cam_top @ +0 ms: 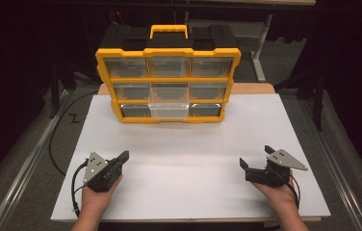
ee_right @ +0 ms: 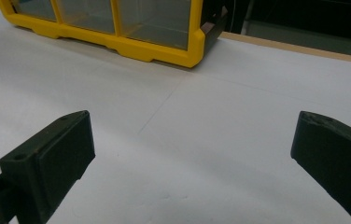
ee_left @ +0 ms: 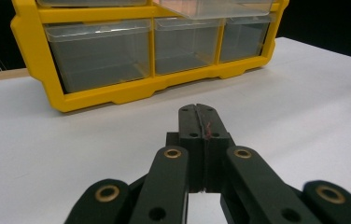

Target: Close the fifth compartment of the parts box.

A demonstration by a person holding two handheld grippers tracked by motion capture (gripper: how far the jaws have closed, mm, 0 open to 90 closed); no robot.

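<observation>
Left gripper (cam_top: 123, 156) rests pressed together, right gripper (cam_top: 256, 157) spread wide, both empty on the white tabletop (cam_top: 188, 159). Well beyond stands the yellow drawer organizer (cam_top: 168, 77): likely rigid, bulky; its clear drawers (ee_left: 99, 56) probably slippery, best hooked at the front lip.

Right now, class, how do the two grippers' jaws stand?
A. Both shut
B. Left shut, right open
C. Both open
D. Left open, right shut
B: in its own view the left gripper has its jaws pressed together on nothing, while the right gripper shows its jaws wide apart over the bare white table.
</observation>
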